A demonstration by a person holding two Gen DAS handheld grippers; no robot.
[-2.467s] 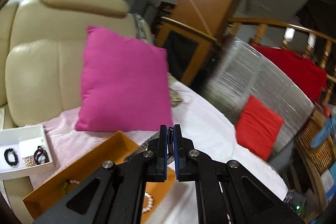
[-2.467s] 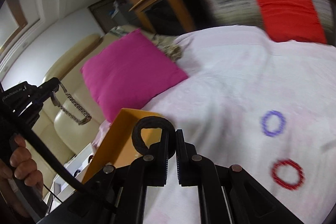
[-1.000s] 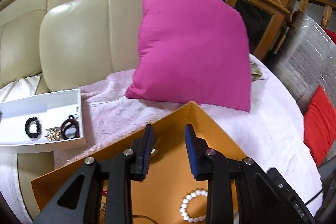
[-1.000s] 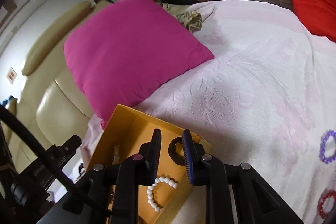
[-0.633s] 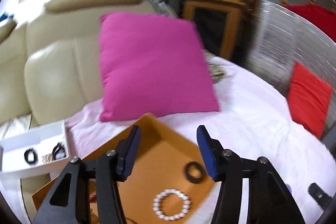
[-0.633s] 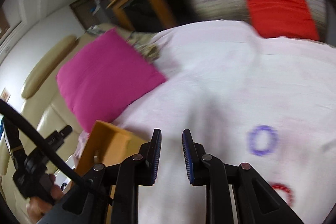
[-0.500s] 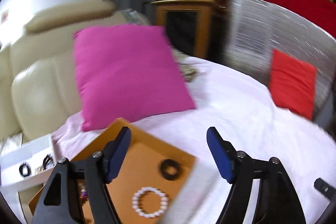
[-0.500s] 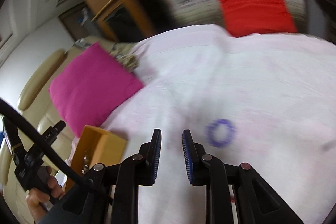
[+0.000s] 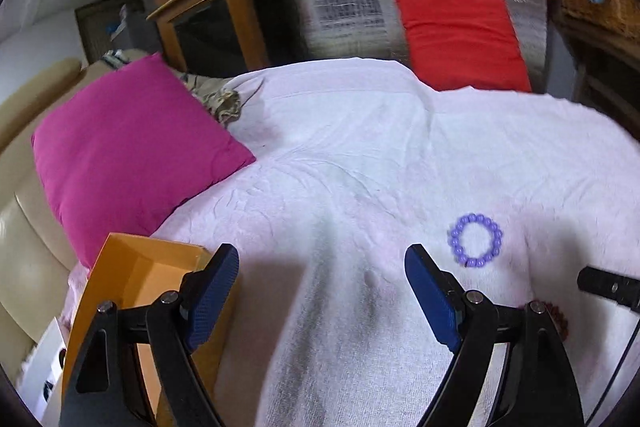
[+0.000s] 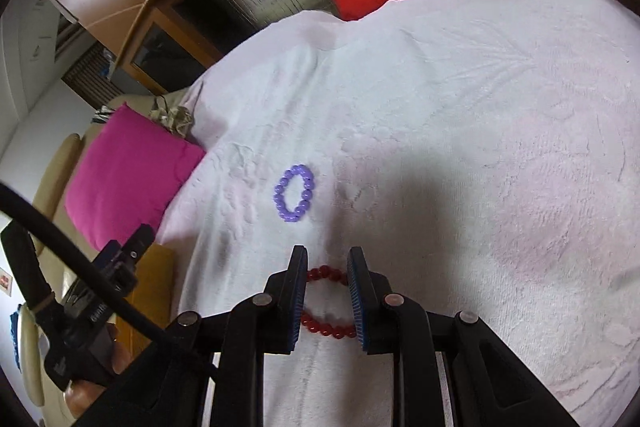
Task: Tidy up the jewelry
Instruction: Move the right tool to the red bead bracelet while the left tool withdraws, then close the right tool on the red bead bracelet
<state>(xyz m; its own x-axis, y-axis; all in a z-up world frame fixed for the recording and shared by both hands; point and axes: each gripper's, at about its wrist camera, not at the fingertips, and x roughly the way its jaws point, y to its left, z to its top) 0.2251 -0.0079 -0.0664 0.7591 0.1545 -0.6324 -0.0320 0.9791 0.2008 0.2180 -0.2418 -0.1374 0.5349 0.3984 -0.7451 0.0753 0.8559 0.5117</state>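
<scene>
Embossed pale blanket [image 10: 500,131]; round red-bead bracelet [image 10: 326,307] between right fingers [image 10: 298,291].

A purple bead bracelet [image 10: 294,193] lies flat as a closed ring on the pale pink towel-like cover, its round beads even in size, well apart from the orange box [image 9: 132,279]. Nearer the camera in the right wrist view, a red bead bracelet [image 10: 325,303] also lies flat on the cover, a ring of smaller dark red beads. The orange box sits open at the cover's edge, its contents hidden.
</scene>
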